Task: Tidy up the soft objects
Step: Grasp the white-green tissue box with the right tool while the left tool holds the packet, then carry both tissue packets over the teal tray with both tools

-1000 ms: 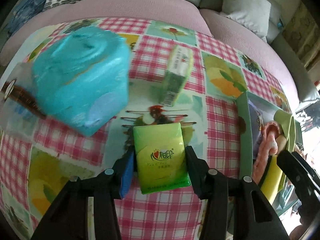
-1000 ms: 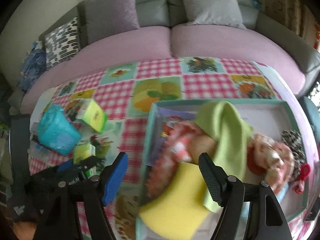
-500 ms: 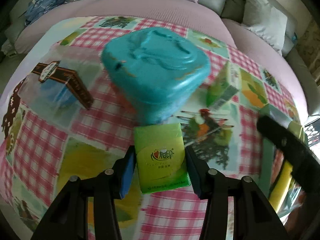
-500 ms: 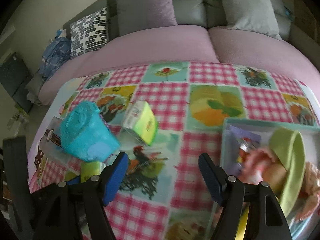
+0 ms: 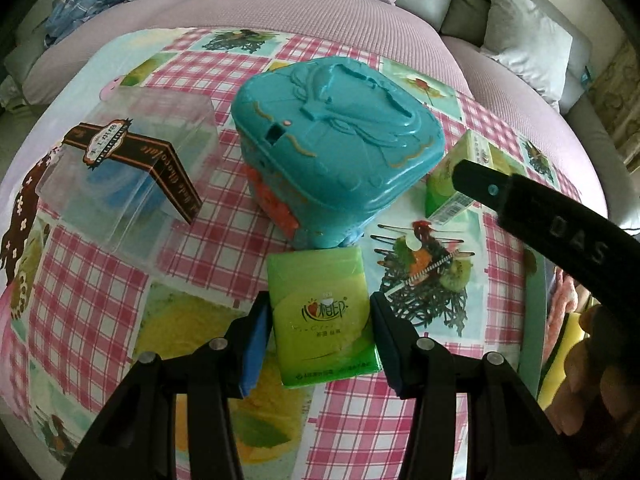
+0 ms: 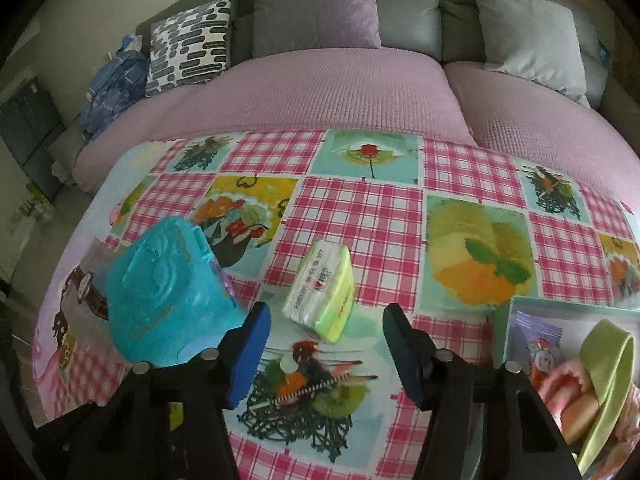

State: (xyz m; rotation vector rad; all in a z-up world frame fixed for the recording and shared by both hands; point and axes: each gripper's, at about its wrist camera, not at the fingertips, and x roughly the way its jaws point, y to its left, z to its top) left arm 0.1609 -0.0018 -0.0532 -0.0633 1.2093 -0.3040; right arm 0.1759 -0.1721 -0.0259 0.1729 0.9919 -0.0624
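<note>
My left gripper [image 5: 318, 344] is shut on a green tissue pack [image 5: 320, 312], held just above the checked tablecloth in front of a teal plastic case [image 5: 340, 148]. A second green tissue pack [image 6: 320, 292] lies tilted on the cloth to the right of the case. My right gripper [image 6: 328, 320] hovers over its near end. The right jaws are closing, and the pads do not touch the pack. In the left wrist view the right gripper's black body [image 5: 540, 220] reaches in from the right toward that second pack [image 5: 456, 176].
A clear plastic box with a brown ribbon [image 5: 120, 172] stands left of the teal case [image 6: 168, 292]. A teal tray [image 6: 560, 304] at the right holds a green cloth [image 6: 608, 368] and a pink doll. A pink-covered sofa [image 6: 320, 92] with cushions runs behind the table.
My right gripper swung left, from above the tray to over the second tissue pack, and its jaws narrowed. My left gripper carried its pack left, toward the teal case.
</note>
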